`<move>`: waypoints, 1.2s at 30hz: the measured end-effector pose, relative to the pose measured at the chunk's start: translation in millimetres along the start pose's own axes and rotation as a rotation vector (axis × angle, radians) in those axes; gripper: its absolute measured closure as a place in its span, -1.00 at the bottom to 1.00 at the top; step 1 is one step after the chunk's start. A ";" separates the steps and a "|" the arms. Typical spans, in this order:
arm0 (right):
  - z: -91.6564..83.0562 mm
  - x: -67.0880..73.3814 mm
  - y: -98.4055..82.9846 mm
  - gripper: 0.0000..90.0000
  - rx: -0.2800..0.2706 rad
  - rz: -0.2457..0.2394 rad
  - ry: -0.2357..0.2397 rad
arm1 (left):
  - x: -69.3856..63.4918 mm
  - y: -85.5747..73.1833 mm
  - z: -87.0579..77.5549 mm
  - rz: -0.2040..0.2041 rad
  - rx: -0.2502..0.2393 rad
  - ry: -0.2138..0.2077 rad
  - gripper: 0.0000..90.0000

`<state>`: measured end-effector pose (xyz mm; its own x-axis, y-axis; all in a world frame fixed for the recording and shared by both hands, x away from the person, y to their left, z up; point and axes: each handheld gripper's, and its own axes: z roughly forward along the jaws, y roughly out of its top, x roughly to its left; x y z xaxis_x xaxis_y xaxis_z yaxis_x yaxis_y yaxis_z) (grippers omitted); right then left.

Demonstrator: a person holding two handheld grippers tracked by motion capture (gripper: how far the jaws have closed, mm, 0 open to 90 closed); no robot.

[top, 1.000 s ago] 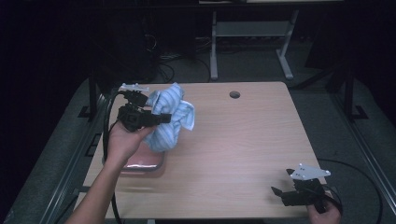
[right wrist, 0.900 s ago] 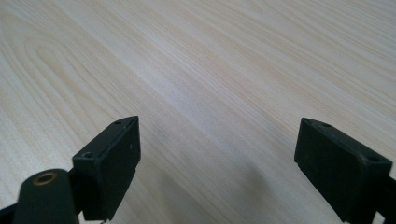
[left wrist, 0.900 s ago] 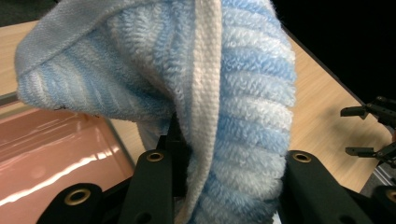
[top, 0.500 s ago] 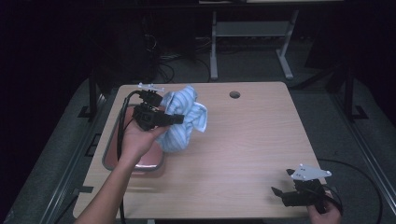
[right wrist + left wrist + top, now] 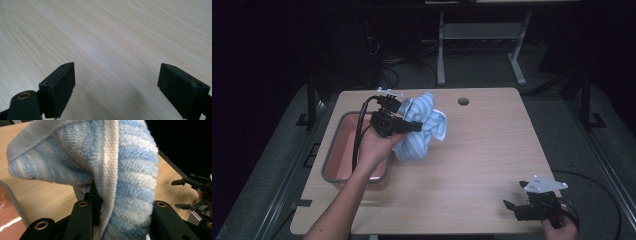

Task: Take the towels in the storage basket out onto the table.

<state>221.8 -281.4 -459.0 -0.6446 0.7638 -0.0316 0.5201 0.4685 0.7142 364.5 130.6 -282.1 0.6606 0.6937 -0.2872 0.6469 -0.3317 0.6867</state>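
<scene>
A blue and white striped towel (image 5: 422,127) hangs bunched in the air over the left half of the wooden table (image 5: 482,150). My left gripper (image 5: 414,126) is shut on the towel, which drapes over the jaws in the left gripper view (image 5: 125,177). Just left of the towel sits a pink tray (image 5: 341,147) with a grey rim. My right gripper (image 5: 509,207) rests low at the table's near right corner, open, with bare wood between its jaws (image 5: 116,82).
A round cable hole (image 5: 463,101) is in the table near its far edge. Behind the table stands a metal frame (image 5: 482,35) on a dark floor. A cable trails from my left gripper along the forearm.
My left gripper has carried the towel to the right, away from above the pink tray and over the tabletop. The right gripper has stayed in place.
</scene>
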 end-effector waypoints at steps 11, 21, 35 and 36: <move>1.3 -1.5 -0.1 -0.69 -0.006 -0.003 0.004 | -8.6 7.3 24.6 0.000 0.002 -0.030 0.48; 1.7 -2.1 -0.6 -0.69 -0.005 -0.001 0.006 | -12.6 13.8 40.8 0.005 0.021 -0.049 0.48; 1.5 -3.3 -0.8 -0.69 -0.009 0.001 0.009 | -15.3 19.2 68.0 -0.007 0.041 -0.067 0.48; 1.4 -3.3 -0.9 -0.69 -0.012 0.003 0.009 | -15.3 19.5 69.7 -0.006 0.044 -0.067 0.48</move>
<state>224.2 -283.7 -460.6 -0.6483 0.7611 -0.0232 0.5154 0.4610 0.7223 393.6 69.0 -310.9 0.6798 0.6516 -0.3366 0.6661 -0.3563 0.6552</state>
